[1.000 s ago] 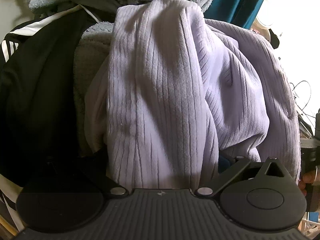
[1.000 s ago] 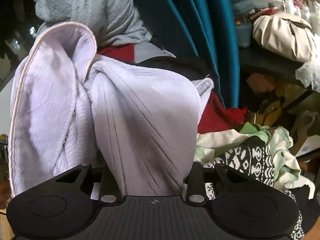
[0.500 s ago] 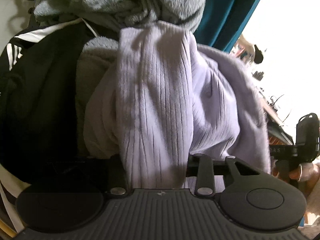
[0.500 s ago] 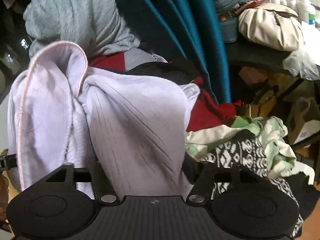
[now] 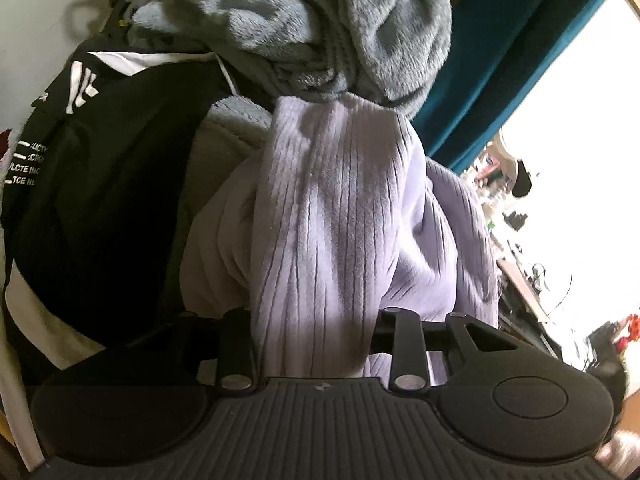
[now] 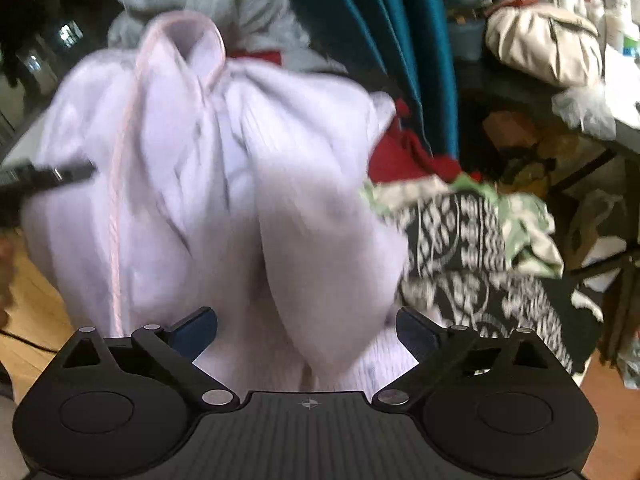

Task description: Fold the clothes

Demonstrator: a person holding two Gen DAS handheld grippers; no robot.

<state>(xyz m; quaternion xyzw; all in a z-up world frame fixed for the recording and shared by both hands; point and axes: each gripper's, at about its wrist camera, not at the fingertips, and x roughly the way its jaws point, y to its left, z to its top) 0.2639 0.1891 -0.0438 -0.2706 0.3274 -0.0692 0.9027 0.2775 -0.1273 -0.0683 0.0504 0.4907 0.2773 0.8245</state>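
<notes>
A lilac ribbed fleece garment [image 5: 340, 220] hangs bunched in front of both cameras. My left gripper [image 5: 316, 332] is shut on a thick fold of it; the fingertips are hidden in the cloth. In the right wrist view the same garment [image 6: 240, 184], with a pink-trimmed edge, lies between the spread jaws of my right gripper [image 6: 306, 328], which is open; its blue pads [image 6: 196, 328] stand apart from the cloth. The left gripper's tip [image 6: 52, 176] shows at the left of that view, blurred.
A grey fluffy garment [image 5: 320, 28] and a black jacket with white print [image 5: 100, 168] lie behind the lilac one. A teal curtain [image 6: 380, 40] hangs behind. Red, green and black-and-white patterned clothes [image 6: 472, 240] are piled at the right. A beige bag [image 6: 544, 44] sits on a shelf.
My right gripper has opened and let go of the lilac garment. My left gripper closed on a fold and has pulled back, the garment sliding down away from the grey fluffy one.
</notes>
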